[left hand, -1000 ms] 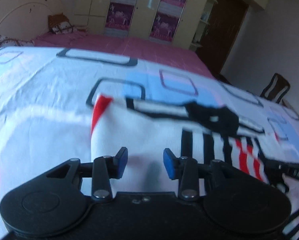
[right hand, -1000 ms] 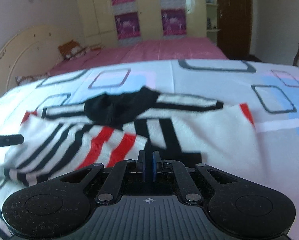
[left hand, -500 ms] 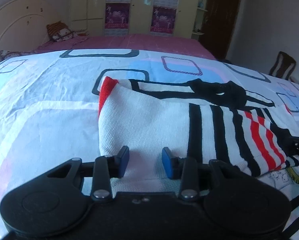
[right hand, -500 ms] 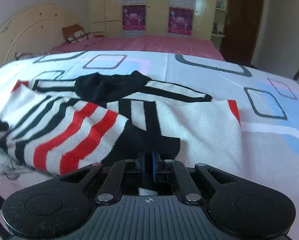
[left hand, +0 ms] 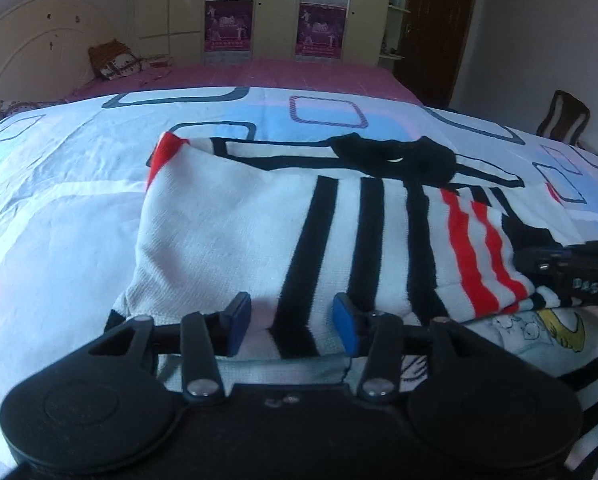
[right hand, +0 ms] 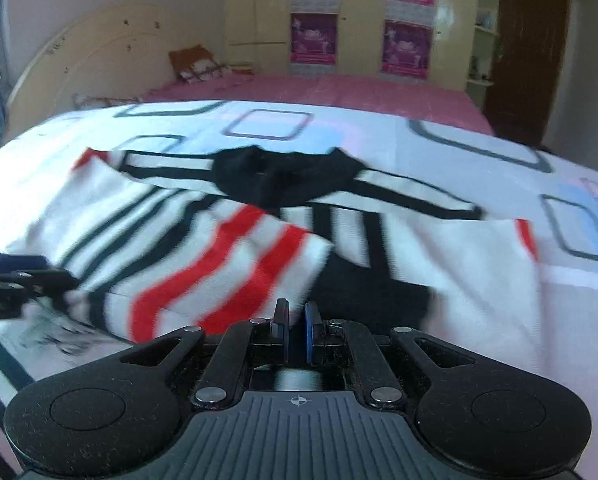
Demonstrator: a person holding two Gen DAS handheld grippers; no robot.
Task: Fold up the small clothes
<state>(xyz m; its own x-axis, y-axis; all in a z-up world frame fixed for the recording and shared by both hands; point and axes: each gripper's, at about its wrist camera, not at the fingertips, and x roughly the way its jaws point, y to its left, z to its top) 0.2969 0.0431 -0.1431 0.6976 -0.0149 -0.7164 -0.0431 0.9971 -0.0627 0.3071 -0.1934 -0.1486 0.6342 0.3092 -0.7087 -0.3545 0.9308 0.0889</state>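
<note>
A small knitted sweater (left hand: 235, 236) — white, with black stripes, red stripes and a black collar — lies on a bed sheet (left hand: 59, 208) printed with rounded squares in blue, pink and grey. One side of the sweater is folded over its middle, so the red-striped sleeve (right hand: 219, 280) lies across the body, below the black collar (right hand: 283, 180). The left gripper (left hand: 287, 324) is at the near hem of the sweater; its blue pads stand apart with the white and black cloth lying between them, and they do not press on it. Its jaws have just been opening, so the cloth is released. The right gripper (right hand: 296, 330) is at the near edge of the folded part, beside the end of the red-striped sleeve; its two pads are almost together with only a thin gap, and the view is too blurred to tell whether a bit of cloth is pinched there, so I call it clenched and nothing more. In the left wrist view the right gripper shows as a dark shape at the right edge, touching the sleeve end. Under the sweater's near right side another cloth with a cartoon print (left hand: 539, 328) shows. Behind the sheet there is a pink bed cover (right hand: 319, 88), a cream headboard (left hand: 31, 40) and a wardrobe with purple posters (right hand: 315, 36).
</note>
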